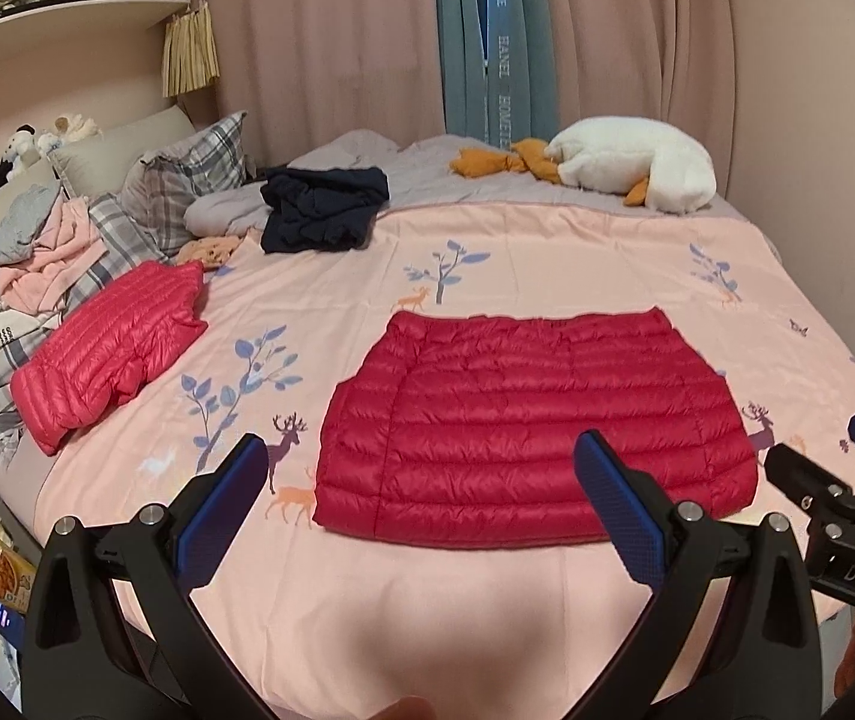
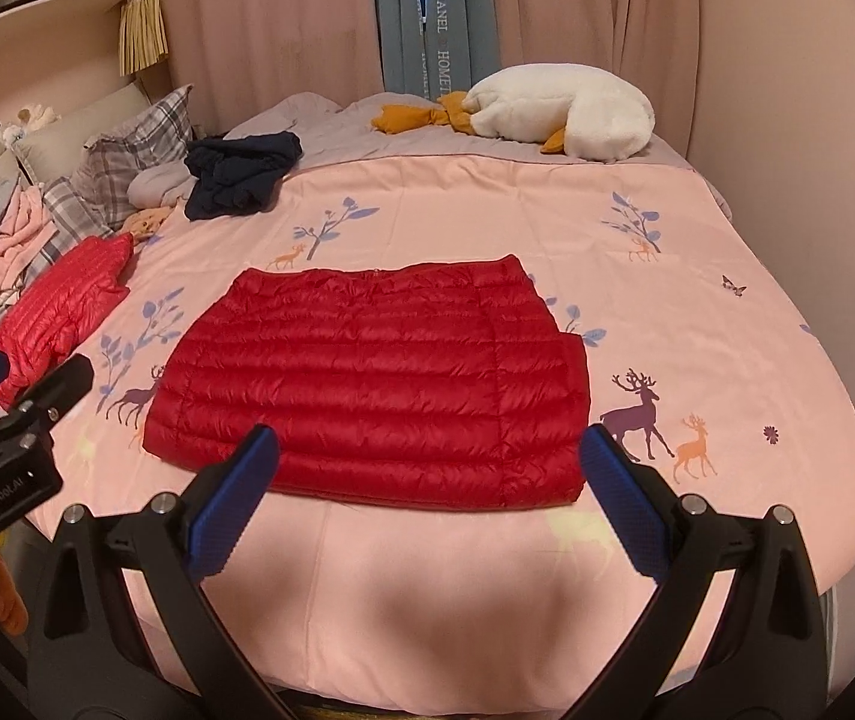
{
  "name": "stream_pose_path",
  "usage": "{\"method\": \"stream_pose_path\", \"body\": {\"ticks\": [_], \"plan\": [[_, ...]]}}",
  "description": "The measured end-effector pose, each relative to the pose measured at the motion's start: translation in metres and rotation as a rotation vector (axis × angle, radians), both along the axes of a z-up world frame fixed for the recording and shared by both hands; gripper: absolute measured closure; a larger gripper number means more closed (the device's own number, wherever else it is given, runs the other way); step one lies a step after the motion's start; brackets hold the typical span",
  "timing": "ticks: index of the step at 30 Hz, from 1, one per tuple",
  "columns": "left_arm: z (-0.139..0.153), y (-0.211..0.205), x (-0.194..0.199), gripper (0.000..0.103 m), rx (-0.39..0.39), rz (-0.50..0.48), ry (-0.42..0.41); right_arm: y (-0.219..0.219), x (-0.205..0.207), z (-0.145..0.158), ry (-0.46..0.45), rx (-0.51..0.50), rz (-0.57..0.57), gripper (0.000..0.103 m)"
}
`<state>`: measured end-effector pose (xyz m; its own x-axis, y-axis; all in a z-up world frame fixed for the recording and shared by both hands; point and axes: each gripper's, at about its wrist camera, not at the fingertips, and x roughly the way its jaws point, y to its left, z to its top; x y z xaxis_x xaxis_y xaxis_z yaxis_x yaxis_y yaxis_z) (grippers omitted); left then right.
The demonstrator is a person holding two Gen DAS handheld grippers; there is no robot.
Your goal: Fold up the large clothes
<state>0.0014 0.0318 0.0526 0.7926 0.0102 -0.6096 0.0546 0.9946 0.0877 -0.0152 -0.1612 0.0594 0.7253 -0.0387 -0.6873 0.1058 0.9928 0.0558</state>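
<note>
Left wrist view: left gripper [image 1: 421,480] spread wide, empty, above the pink bedsheet [image 1: 427,594]. Folded red down jacket [image 1: 535,426] lies flat mid-bed; second pink-red down jacket [image 1: 109,354] near the pillows.

Right wrist view: right gripper [image 2: 427,468] likewise spread, empty, before the jacket's near edge.

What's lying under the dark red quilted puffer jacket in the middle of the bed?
The dark red quilted puffer jacket lies flat on the pink deer-print bedsheet. Anything beneath the jacket itself is covered.
</note>
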Motion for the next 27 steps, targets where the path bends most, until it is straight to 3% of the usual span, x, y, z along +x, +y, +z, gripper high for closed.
{"method": "stream_pose_path", "body": {"ticks": [8,27], "plan": [[-0.015,-0.001,0.005,0.001,0.03,0.008,0.052,0.004,0.004,0.003,-0.011,0.003,0.008,0.002],[-0.019,-0.001,0.009,0.001,0.038,0.004,0.067,0.013,0.012,0.0,-0.005,0.005,0.029,0.002]]}}
